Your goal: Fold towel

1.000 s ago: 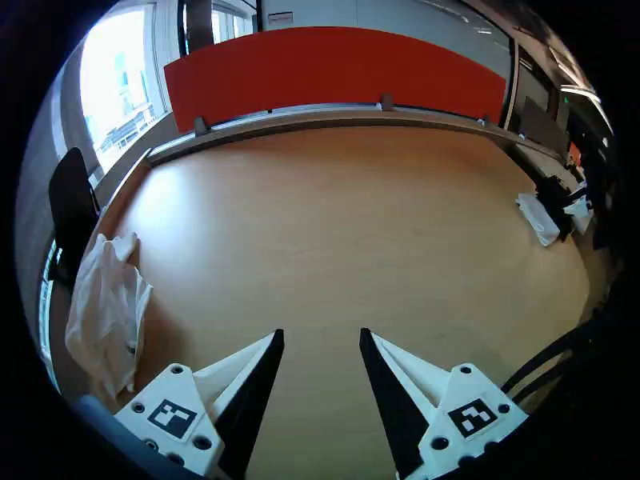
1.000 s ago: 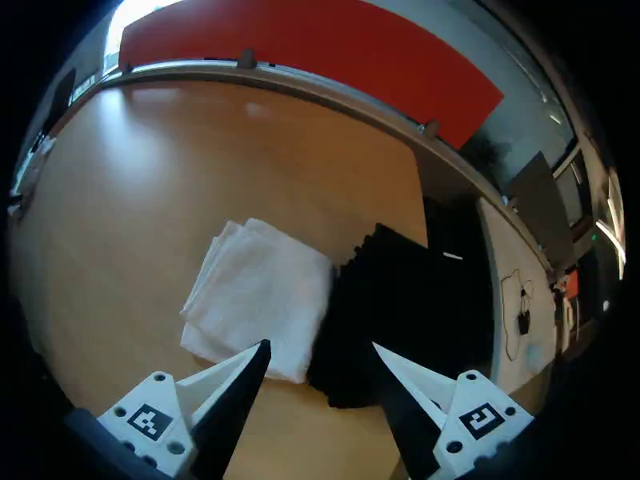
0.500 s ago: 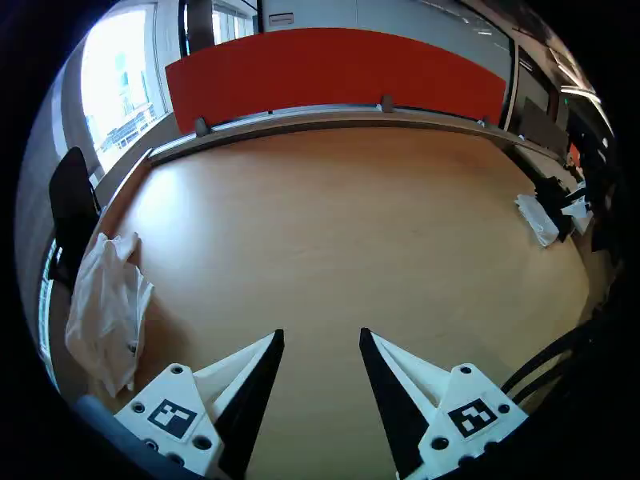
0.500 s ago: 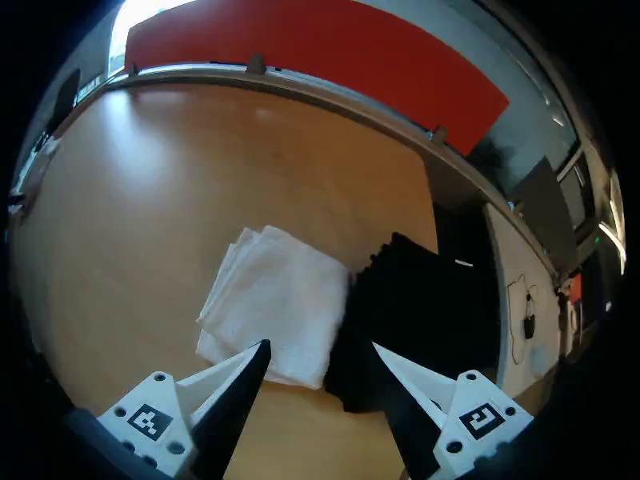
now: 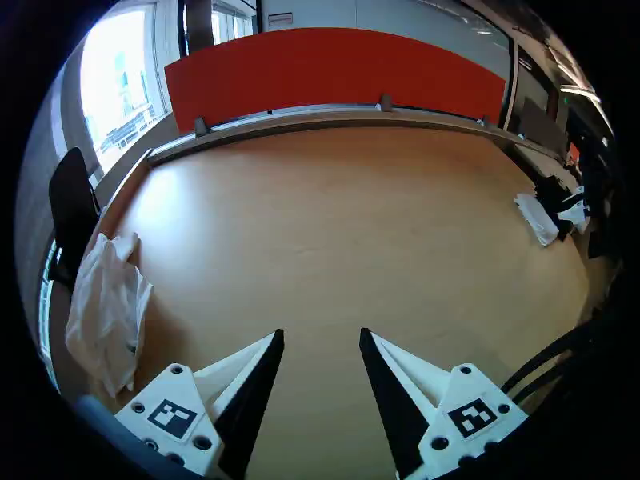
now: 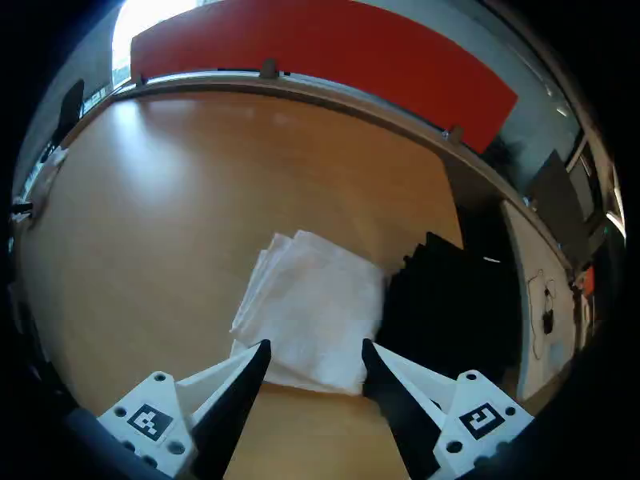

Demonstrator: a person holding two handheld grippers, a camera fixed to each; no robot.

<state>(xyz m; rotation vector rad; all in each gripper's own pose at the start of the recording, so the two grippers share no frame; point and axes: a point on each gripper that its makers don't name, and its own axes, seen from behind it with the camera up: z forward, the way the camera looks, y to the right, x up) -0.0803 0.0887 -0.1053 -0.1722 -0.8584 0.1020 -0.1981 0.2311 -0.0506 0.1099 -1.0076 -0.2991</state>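
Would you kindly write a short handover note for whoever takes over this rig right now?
Left gripper: open, empty, over bare table.
Right gripper: open, its fingers framing the white towel's near edge; contact unclear.
White towel lies folded on the table, black cloth against its right side.
Done: that fold, apparently. Left: perhaps the crumpled white cloth at the table's left edge in the left gripper view.

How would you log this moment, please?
left gripper: open, over table | right gripper: open, at edge of white towel | black cloth: beside towel
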